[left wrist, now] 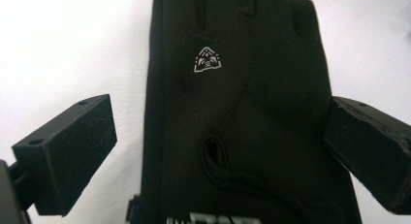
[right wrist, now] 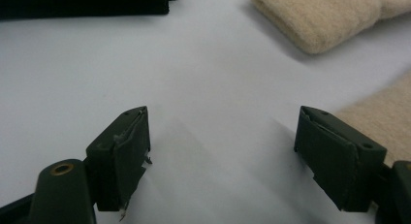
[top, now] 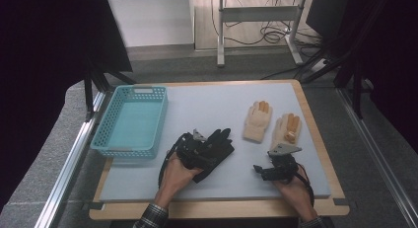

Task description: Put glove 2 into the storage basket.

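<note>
Near the middle of the grey mat (top: 207,104), a black glove (top: 217,149) lies flat, its fingers toward one o'clock in the high view. Over its cuff end hovers the left gripper (top: 199,151), and the left gripper view has the glove (left wrist: 242,112) running up between the two jaws, which stand wide on either side of it with the pads clear of the fabric, so nothing is gripped. At four o'clock from the glove, the right gripper (top: 266,171) sits low on the mat near the front edge, its jaws also spread wide with only bare mat between them.

Going by that, the job in hand seems to be picking up the black glove. The likely slip is a shallow bite: if the jaws close on just the top layer of the thin cloth, it could slide out or drag and bunch instead of lifting cleanly.

At two o'clock from the black glove lie two beige gloves (top: 257,122) (top: 287,129) side by side, well clear of it. At ten o'clock stands a light blue basket (top: 106,141) with latticed walls, at the left edge of the mat, with nothing inside it.
</note>
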### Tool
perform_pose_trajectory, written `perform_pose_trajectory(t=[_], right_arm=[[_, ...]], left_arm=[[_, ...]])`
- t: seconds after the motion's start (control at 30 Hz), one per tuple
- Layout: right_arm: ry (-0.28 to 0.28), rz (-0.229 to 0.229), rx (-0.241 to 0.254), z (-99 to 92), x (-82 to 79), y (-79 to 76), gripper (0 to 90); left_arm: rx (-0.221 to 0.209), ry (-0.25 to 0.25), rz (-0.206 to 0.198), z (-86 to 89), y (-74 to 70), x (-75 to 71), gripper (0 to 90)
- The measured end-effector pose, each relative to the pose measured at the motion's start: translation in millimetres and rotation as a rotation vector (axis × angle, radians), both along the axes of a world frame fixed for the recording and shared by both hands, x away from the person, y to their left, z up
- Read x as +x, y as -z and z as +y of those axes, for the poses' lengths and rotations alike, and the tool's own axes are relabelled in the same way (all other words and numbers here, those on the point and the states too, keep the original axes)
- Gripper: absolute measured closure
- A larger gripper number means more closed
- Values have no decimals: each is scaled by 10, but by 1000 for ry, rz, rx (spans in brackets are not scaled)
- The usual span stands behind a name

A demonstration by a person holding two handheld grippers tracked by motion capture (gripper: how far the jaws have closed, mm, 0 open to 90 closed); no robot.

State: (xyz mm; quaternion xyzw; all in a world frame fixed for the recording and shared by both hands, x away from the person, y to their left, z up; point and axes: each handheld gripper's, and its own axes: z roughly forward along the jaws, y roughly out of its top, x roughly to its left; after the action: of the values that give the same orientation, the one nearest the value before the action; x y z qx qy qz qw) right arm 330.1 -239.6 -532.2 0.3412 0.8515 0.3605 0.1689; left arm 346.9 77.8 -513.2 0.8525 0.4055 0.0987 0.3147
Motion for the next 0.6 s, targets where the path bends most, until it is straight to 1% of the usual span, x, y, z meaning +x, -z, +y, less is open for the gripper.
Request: perform_pose_trajectory(t=[0.1,0.13,0.17,0.2,0.23,0.3,0.33,0.37,0.4,0.43,0.47,0.5,0.53,0.6], right_arm=[[-1,-1,0,0,-1,1,201],[-1,0,0,0,-1,1,201],[-1,0,0,0,-1,1,201],[0,0,0,1,-1,1,201],[-1,0,0,1,-1,1,201],[0,0,0,1,-2,2,201],[0,0,0,1,-2,2,201],[0,0,-1,1,-3,2,200],[0,0,-1,1,-2,2,200],[0,0,0,0,-2,2,201],[0,0,-1,1,-2,2,200],[0,0,0,1,-2,2,201],[0,0,0,1,-2,2,201],[0,0,0,2,-4,3,201]], left_arm=[[-2,13,38,-45,63,37,0],[1,38,58,-82,87,21,0],[1,38,58,-82,87,21,0],[69,54,39,-142,116,-9,0],[69,54,39,-142,116,-9,0],[126,69,19,-178,141,-12,0],[126,69,19,-178,141,-12,0],[139,63,15,-178,146,5,0],[138,53,29,-169,150,25,0],[123,34,50,-142,159,58,0],[107,27,61,-117,170,81,0],[98,26,59,-104,173,82,0],[107,29,57,-107,170,75,4],[113,32,55,-118,150,51,67]])
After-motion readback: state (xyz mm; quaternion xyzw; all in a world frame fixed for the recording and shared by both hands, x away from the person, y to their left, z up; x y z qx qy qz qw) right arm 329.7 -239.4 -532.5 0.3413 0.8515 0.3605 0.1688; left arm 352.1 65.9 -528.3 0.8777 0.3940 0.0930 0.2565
